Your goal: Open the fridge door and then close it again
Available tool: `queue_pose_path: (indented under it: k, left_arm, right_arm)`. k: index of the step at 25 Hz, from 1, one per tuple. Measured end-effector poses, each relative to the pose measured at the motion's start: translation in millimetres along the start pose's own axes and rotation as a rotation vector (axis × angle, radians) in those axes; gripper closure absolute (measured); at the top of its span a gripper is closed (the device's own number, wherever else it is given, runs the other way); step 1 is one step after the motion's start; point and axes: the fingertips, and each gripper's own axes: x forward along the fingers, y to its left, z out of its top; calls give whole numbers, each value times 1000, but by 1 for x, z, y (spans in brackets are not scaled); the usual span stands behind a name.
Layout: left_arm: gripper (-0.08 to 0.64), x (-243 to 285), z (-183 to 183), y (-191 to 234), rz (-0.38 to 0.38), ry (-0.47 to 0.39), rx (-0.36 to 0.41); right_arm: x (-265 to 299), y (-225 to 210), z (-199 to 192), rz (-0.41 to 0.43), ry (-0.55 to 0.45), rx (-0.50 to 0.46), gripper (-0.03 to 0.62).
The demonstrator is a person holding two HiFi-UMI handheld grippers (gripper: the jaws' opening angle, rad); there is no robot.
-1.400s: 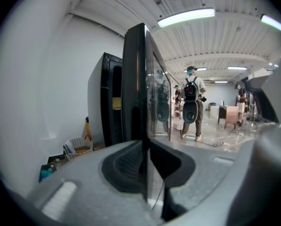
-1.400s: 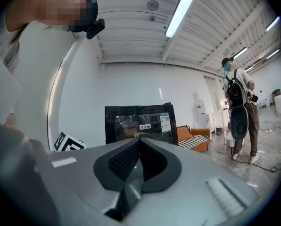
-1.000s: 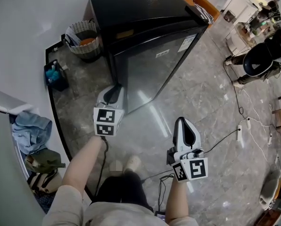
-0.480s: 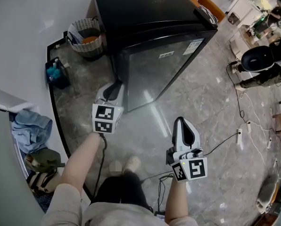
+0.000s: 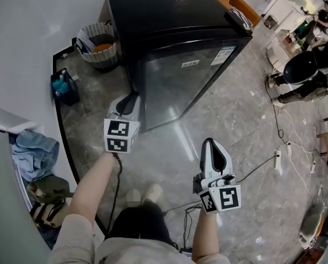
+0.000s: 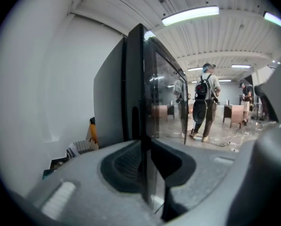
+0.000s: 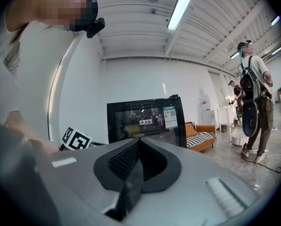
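L hand-held gripper [image 5: 132, 99] nearer fridge, jaws now on fridge door [image 5: 178, 84] edge

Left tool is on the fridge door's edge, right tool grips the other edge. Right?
No. The left tool is on the edge of the fridge door, but the right tool grips nothing: the right gripper view shows its jaws together and empty, with the fridge standing well ahead of it.

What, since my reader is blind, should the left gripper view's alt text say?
The left hand-held gripper grips the edge of the black glass-fronted fridge door, seen edge-on. Beyond it, a person with a backpack stands in a room lit by strip lights.
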Motion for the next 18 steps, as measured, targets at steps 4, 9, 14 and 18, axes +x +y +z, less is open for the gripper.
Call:
queue_pose_path:
  k: [4,9,14,18]
  left_arm:
    - [494,1,0,6,5,2,3]
    - [494,3,0,3,0,0,6]
    - [494,2,-1,4,1,3,13]
    - [494,-3,1,4,19,2,25]
  right_arm:
    - [1,1,-1,-3,2,-1,603]
    - [0,-2,-1,-2,1,-1,603]
    - [-1,2,-1,1,-1,-3,603]
    - [-2,4,2,6,0,-2,603]
